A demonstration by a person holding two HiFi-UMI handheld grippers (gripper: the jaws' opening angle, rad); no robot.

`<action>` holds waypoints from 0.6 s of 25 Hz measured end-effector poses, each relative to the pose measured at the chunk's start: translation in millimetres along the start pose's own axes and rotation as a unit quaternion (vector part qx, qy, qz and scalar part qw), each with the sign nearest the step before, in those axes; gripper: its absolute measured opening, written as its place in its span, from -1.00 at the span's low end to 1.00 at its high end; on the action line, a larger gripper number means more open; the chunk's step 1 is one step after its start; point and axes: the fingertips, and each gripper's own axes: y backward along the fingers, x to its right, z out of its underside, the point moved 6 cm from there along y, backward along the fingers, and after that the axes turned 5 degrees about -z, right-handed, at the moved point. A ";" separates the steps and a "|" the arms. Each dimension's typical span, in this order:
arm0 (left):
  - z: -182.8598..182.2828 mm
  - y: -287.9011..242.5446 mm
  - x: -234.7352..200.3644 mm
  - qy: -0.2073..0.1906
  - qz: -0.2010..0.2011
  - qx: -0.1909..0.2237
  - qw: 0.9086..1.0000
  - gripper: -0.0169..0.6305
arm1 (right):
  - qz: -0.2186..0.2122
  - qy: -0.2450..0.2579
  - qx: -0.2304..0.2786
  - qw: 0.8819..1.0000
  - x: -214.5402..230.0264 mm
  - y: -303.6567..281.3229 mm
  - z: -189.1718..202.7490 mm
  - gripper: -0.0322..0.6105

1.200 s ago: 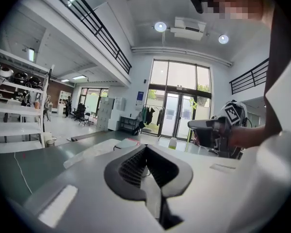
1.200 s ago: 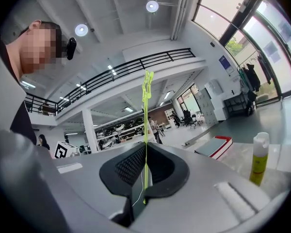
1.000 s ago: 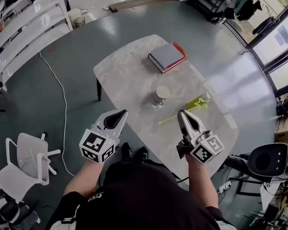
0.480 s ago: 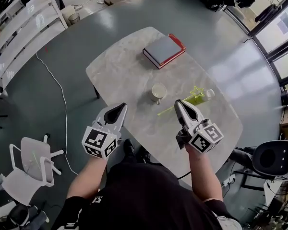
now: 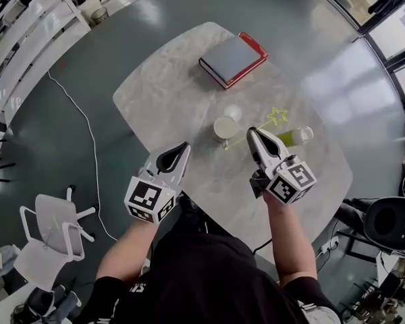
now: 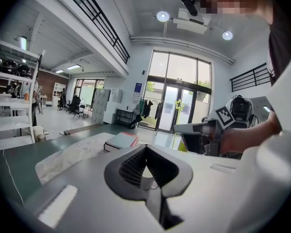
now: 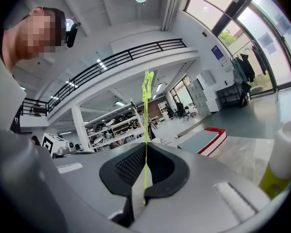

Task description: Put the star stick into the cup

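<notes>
Your left gripper (image 5: 183,147), jaws together on nothing, hangs near-left of the cream round cup (image 5: 225,127), so it isn't steadying it. Just right of the cup, your right gripper (image 5: 252,134) pinches the thin yellow-green plastic star stick (image 7: 146,130) mid-shaft, star end outward. The skinny, slick shaft may pivot in the ribbed pads. If the tail catches the rim, it could tip the likely-light cup on the smooth marble table (image 5: 169,93).

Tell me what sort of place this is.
Probably an open-plan workshop or lab hall: tall glass entrance doors, a black-railed upper gallery, white storage shelving along a polished grey floor.
</notes>
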 end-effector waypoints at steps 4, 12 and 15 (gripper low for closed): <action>8.5 -23.6 -2.0 0.003 0.006 -0.011 1.000 -0.94 | 0.007 -0.010 -0.009 1.000 20.5 -14.8 10.7 -0.84; 32.2 -62.6 -12.7 -0.002 0.002 -0.025 1.000 -0.94 | 0.012 -0.004 -0.014 1.000 50.2 -44.7 26.9 -0.84; 42.8 -69.8 -12.1 0.003 0.004 -0.034 0.999 -0.94 | 0.015 -0.007 -0.016 1.000 55.5 -51.7 34.4 -0.84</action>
